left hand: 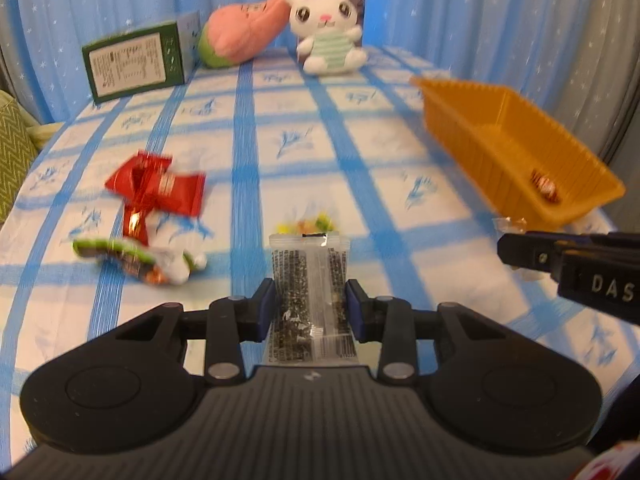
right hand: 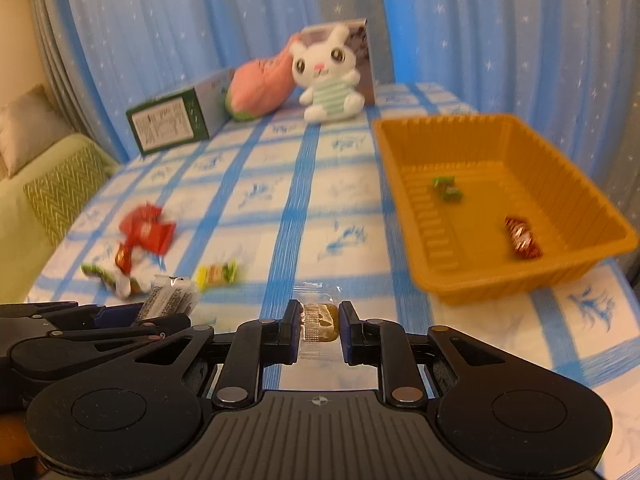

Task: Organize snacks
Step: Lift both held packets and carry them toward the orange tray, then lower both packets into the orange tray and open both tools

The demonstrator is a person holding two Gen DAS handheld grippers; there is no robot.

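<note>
The left gripper (left hand: 311, 310) is held low over the tablecloth (left hand: 280, 120), its jaws closed on a clear packet (left hand: 308, 276) of blurred, unreadable print. The right gripper (right hand: 319, 330), level beside it, pinches a small clear-wrapped snack (right hand: 320, 320) near the orange tray (right hand: 420, 184); its side reads "DAS".

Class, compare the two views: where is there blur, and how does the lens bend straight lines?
Left wrist view: loose snacks smeared, held packet fairly sharp, tablecloth stripes bow outward. Right wrist view: orange tray and yellow candy soft, curtains curve, corners darken.
</note>
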